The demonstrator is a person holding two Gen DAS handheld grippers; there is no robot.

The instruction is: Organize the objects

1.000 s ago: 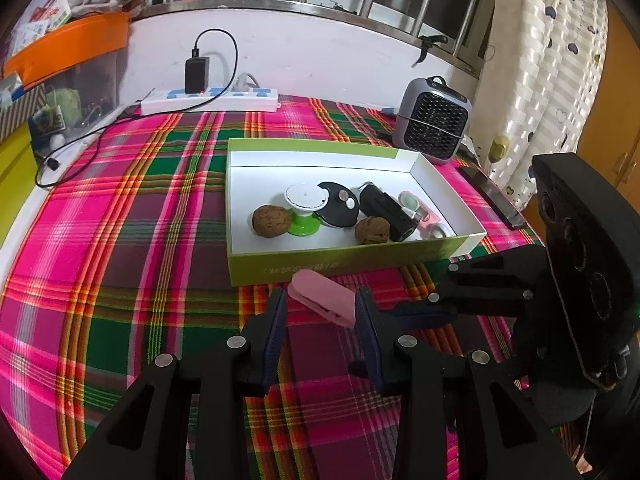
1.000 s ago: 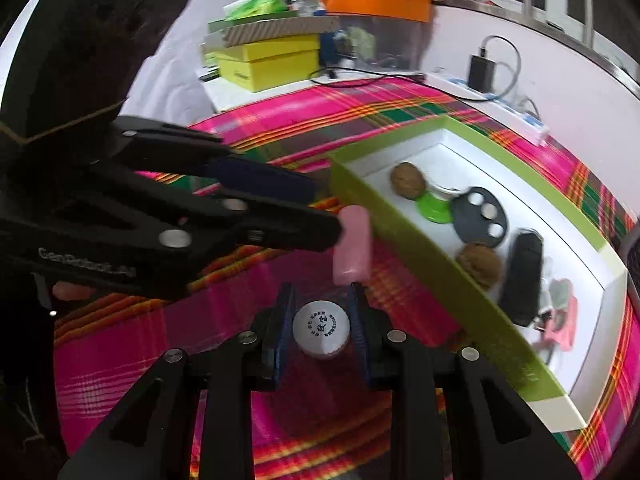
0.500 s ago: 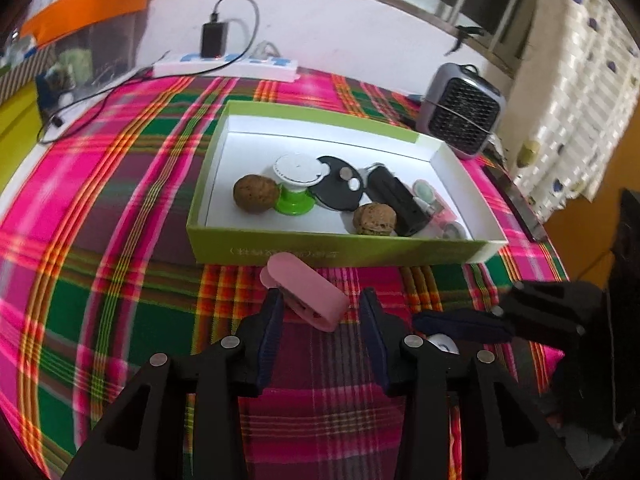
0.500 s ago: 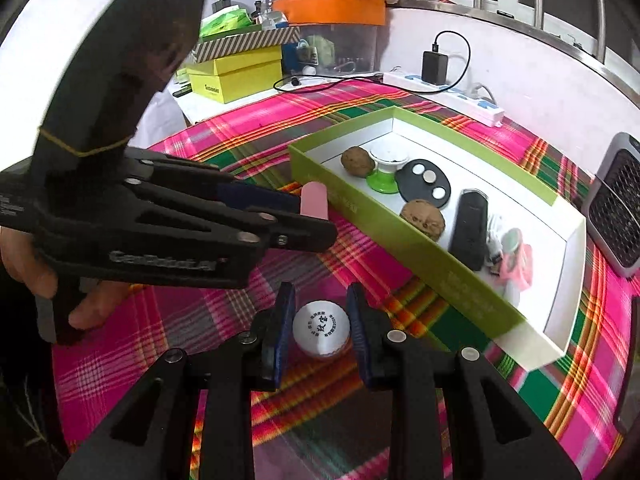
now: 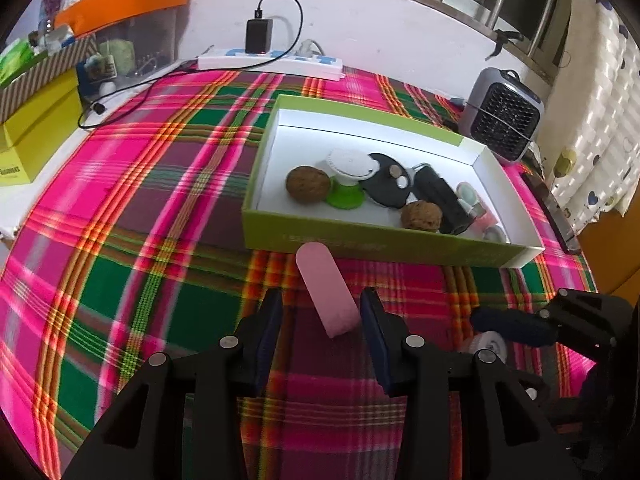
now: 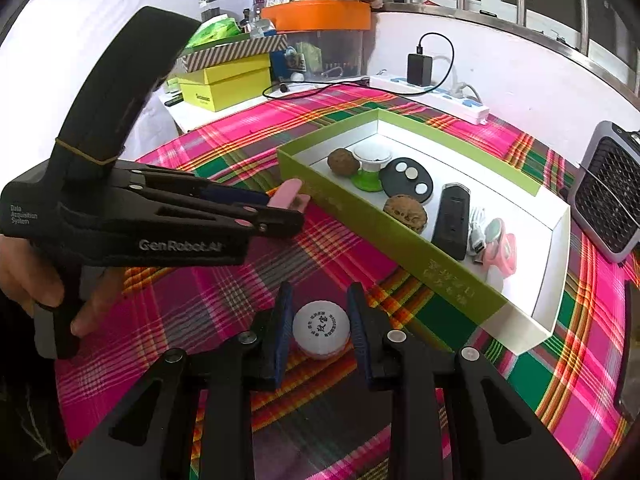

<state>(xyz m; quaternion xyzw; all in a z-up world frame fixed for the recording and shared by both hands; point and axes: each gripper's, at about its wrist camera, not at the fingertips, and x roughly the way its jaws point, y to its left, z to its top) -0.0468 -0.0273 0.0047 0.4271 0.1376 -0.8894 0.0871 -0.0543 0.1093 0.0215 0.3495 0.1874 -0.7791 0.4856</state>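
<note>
Both tongs hover just short of the green-walled, white-lined cardboard box (image 5: 372, 246), the left tongs (image 5: 320, 312) set wide around the tilted pink oblong case (image 5: 326, 290), the right tongs (image 6: 320, 314) pinching the printed white ball (image 6: 321, 330), apparently for boxing.

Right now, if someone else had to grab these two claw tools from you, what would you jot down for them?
Left gripper: the pink clip sits between its fingers, but a gap shows on one side, so I cannot say it is clamped.
Right gripper: closed on the white ball, just above the plaid cloth.
Green box: already holds two walnuts, a green-and-white suction cup, a black disc, a black fob and small pink pieces.
Left to do: carry the clip and the ball over the near wall and release them inside.
</note>
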